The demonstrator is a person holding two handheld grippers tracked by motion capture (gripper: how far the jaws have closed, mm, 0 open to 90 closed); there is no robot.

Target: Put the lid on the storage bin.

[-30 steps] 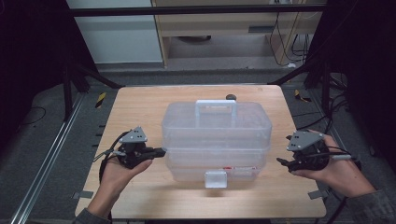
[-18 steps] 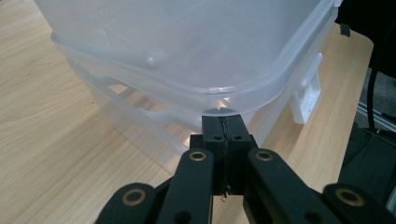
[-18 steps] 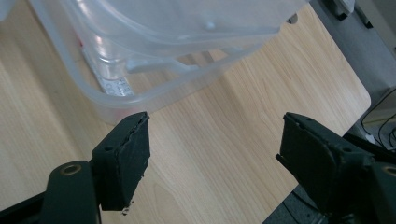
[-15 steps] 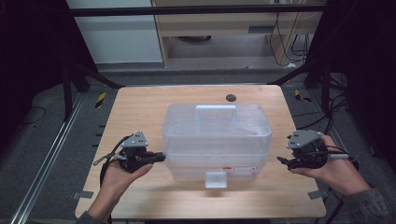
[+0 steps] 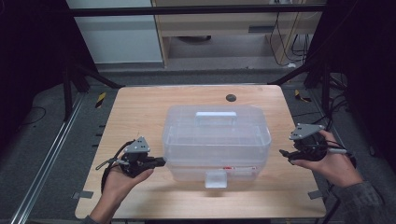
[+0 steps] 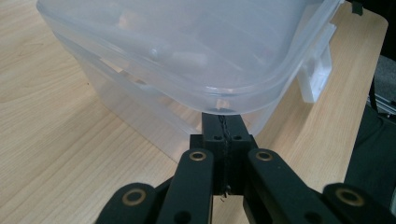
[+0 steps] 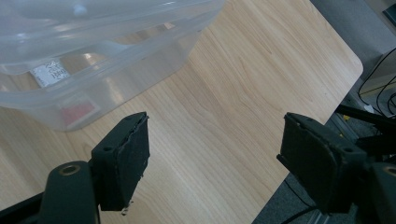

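Left gripper – fingers closed, empty, tips against the clear storage box mid-tabletop. Right gripper near the right edge, fingers open, apart from it. Risk: a one-sided push skews the box.

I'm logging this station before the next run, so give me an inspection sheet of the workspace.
Surface: wooden table, flat; dark round spot near its far edge.
Job's things: clear plastic box mid-table, lid on, handle on top, white latch on the near side.
Clutter: nothing seen.
Grippers: left gripper shut, tips under the box's left lid rim; right gripper open, beside the box's right end, apart from it.
Cables: black cable loops from the left gripper; more hang at the far right.
Surroundings: dark frame posts, grey floor, pale cabinet beyond.
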